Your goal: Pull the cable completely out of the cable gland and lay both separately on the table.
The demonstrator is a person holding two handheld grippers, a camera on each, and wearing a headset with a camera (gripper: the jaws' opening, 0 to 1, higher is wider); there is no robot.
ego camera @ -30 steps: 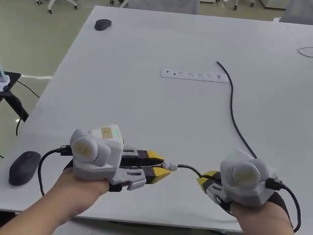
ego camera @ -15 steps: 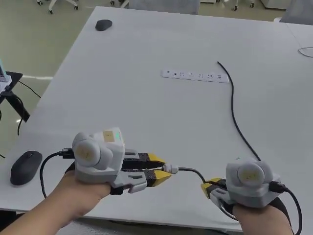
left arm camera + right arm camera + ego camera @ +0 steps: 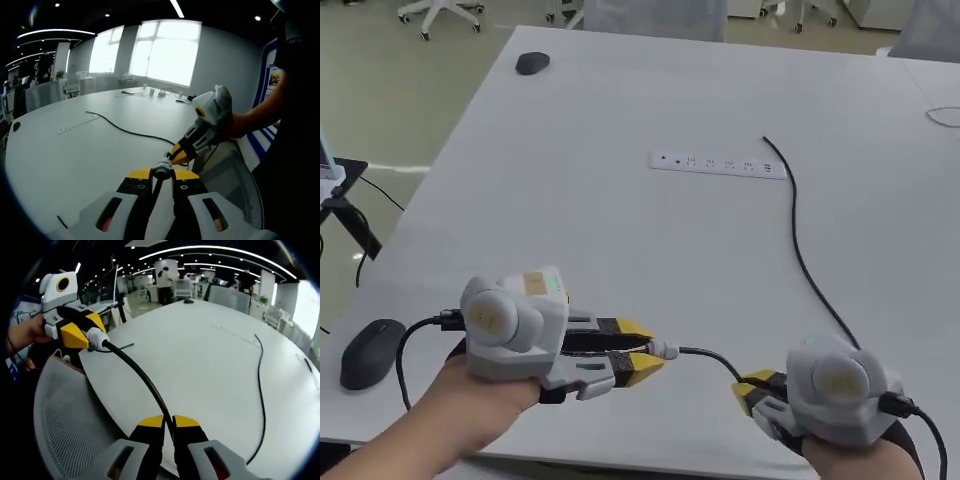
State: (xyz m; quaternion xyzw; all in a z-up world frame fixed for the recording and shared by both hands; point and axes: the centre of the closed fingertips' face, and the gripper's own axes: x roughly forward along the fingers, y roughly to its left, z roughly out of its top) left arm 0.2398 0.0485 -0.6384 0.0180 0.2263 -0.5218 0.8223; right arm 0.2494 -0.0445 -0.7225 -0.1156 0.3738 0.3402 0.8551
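Working outward from the jaws, I had the left gripper (image 3: 648, 350) clamped on the cable gland (image 3: 665, 350). Its yellow tips pinched the pale fitting from both sides, and the gland's nose poked out toward 3 o'clock in the head view. The right gripper (image 3: 752, 385) had its jaws drawn almost together on the cable (image 3: 705, 353), gripping the black line a short way out from the gland. In the right gripper view that line ran from between my jaws up toward 10 o'clock and straight into the fitting, so it was plainly not out yet.

Both grippers hung at the near edge of the tabletop (image 3: 620, 240), the left at 7 o'clock and the right at 5 o'clock, with gland and cable held off the surface. Farther out, a black cord (image 3: 798, 240) ran from behind the right gripper toward 12 o'clock and ended just beside a power strip (image 3: 717, 164). I could not tell whether it was the same line. A mouse (image 3: 368, 346) sat at 8 o'clock.

I judged the task barely begun. Both grips were set, but the cable's end had yet to clear the gland, and nothing was laid down.
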